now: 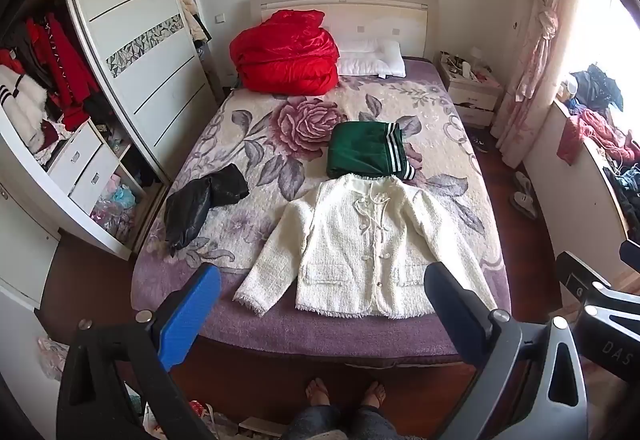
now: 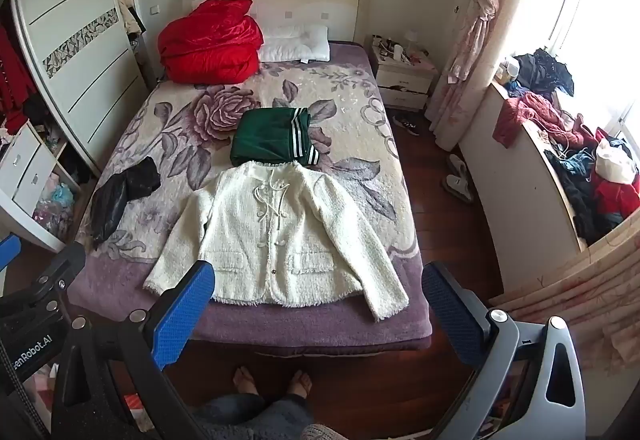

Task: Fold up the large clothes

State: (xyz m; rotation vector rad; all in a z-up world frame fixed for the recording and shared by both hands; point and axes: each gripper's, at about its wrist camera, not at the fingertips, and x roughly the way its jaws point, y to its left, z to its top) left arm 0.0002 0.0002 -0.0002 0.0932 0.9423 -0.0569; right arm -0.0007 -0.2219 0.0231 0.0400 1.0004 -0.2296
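Jacket (image 1: 360,244) lies flat, unfolded, at the foot of the bed (image 1: 280,328), so with both grippers' jaws wide open above it, we should next grab a sleeve.

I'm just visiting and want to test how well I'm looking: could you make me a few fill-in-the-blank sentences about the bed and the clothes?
1. The white jacket lies spread flat, front side ____.
2. The folded green garment lies just beyond the jacket's ____.
3. The red quilt is piled beside the white ____ near the headboard.
4. The left claw and the right claw are both ____ and hold nothing.

Missing words: up; collar; pillow; open
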